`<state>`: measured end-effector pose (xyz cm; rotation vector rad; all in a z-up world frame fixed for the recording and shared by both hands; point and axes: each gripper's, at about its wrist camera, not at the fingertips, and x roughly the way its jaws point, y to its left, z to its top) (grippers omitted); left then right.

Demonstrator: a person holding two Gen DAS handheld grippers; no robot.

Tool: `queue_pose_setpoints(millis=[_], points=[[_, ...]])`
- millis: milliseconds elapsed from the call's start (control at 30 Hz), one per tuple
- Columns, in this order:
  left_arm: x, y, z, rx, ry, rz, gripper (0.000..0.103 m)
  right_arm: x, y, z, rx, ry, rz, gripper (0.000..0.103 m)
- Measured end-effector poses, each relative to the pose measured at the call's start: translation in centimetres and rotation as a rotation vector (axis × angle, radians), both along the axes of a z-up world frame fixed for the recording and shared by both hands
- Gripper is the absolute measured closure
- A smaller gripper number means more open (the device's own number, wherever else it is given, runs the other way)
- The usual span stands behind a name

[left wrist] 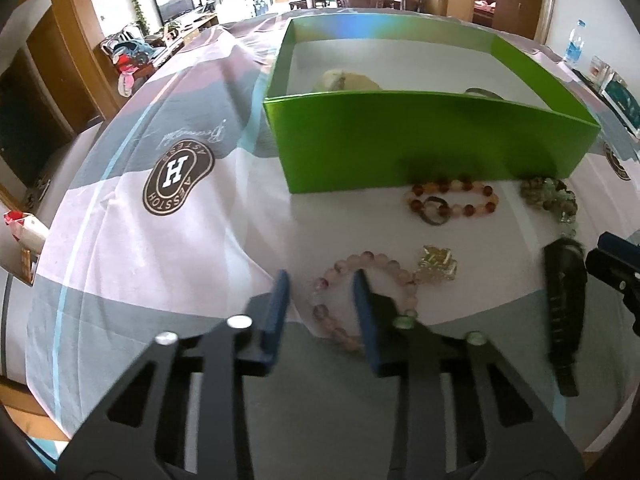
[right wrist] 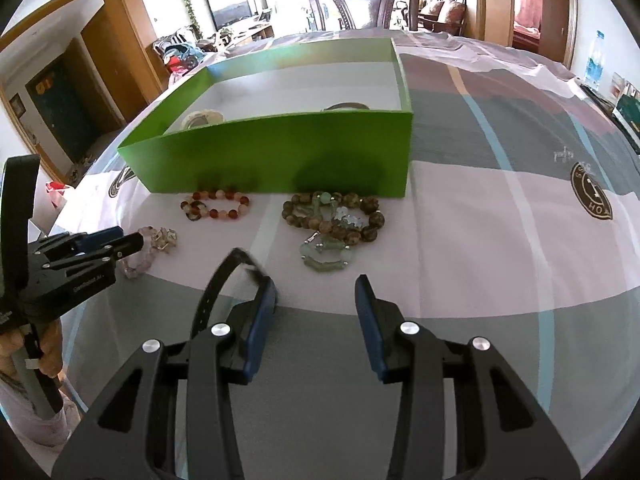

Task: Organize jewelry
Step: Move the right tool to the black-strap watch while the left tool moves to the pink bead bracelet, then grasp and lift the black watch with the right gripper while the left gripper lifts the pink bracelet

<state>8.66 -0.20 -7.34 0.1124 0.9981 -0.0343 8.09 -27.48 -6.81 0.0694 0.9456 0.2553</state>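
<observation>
A green box [left wrist: 420, 136] stands on the cloth; it also shows in the right wrist view [right wrist: 280, 148], with a pale item and a bangle inside. In front lie a red-orange bead bracelet [left wrist: 454, 200], a brown and green bead pile [right wrist: 332, 220], a pink bead bracelet [left wrist: 360, 300] with a gold charm [left wrist: 436, 268], and a black strap [left wrist: 564, 312]. My left gripper [left wrist: 320, 280] is open, its right finger inside the pink bracelet's loop. My right gripper [right wrist: 316, 288] is open, its left finger beside the black strap [right wrist: 224, 280].
The patterned cloth [left wrist: 160, 240] has a brown logo [left wrist: 178, 178]. A dark wooden chair [right wrist: 364, 0] stands behind the table. A water bottle [left wrist: 574, 44] and cards are at the far right edge. A red and white packet [left wrist: 24, 228] lies at the left edge.
</observation>
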Motion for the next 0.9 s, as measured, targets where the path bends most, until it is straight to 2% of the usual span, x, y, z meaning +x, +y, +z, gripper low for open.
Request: queue_pose_setpoints(millis=[33, 100, 267, 467, 667, 700, 767, 833, 867, 900], points=[[-0.1, 0.0, 0.0, -0.006, 0.003, -0.005, 0.087, -0.1, 0.0, 0.1, 0.004, -0.001, -0.001, 0.061], [-0.3, -0.2, 0.1, -0.003, 0.001, -0.006, 0.09, -0.2, 0.1, 0.1, 0.019, 0.002, 0.007, 0.061], [-0.6, 0.0, 0.2, -0.023, 0.005, -0.003, 0.091, -0.4, 1.2, 0.0, 0.033, 0.007, 0.04, 0.061], [-0.3, 0.1, 0.0, -0.005, 0.007, 0.004, 0.085, -0.6, 1.7, 0.8, 0.045, -0.017, 0.048, 0.061], [-0.4, -0.2, 0.0, 0.013, 0.001, 0.008, 0.076, -0.3, 3.6, 0.2, -0.005, -0.018, 0.083, 0.062], [-0.4, -0.2, 0.0, 0.012, 0.001, 0.006, 0.076, -0.2, 3.9, 0.0, -0.014, -0.014, 0.083, 0.063], [-0.6, -0.2, 0.0, 0.005, 0.0, 0.003, 0.076, 0.0, 4.5, -0.6, -0.036, -0.004, 0.085, 0.073], [-0.5, 0.1, 0.0, -0.009, 0.001, 0.005, 0.077, 0.1, 4.9, -0.9, -0.041, 0.003, 0.086, 0.077], [-0.5, 0.3, 0.0, -0.02, 0.002, 0.003, 0.08, 0.1, 5.0, -1.0, -0.049, 0.002, 0.084, 0.079], [-0.4, 0.4, -0.1, -0.035, 0.004, -0.006, 0.089, 0.1, 5.1, -1.1, -0.055, 0.0, 0.083, 0.079]])
